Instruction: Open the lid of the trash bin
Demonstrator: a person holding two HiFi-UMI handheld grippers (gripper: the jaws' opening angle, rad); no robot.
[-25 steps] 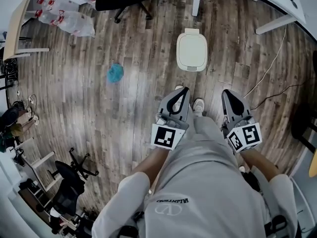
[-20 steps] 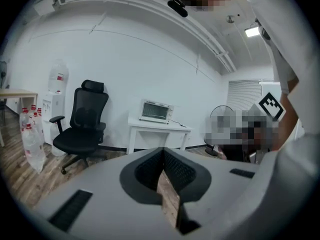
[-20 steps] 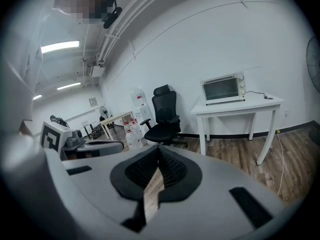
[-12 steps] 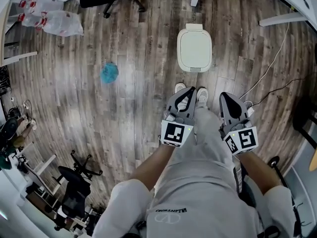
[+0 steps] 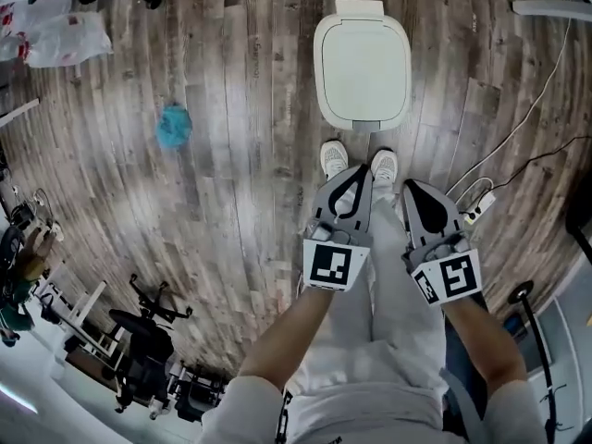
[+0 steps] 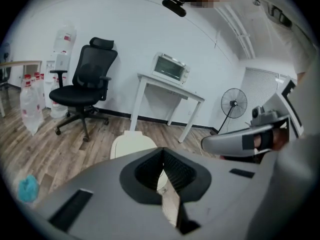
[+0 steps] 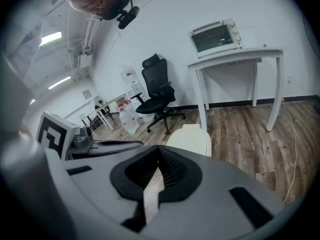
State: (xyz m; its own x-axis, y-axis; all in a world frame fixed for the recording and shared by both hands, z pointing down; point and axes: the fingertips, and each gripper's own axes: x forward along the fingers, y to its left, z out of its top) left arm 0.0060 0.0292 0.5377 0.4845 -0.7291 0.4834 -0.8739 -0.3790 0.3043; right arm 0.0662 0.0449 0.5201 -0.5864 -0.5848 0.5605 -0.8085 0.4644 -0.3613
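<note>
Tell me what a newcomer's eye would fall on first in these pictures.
The white trash bin, lid down, fills the top centre of the head view, just ahead of the person's shoes. Below it the left tongs and right tongs hang side by side, both shut and empty, pointing toward the bin. A blue clump lies on the wooden floor off to the left.
</note>
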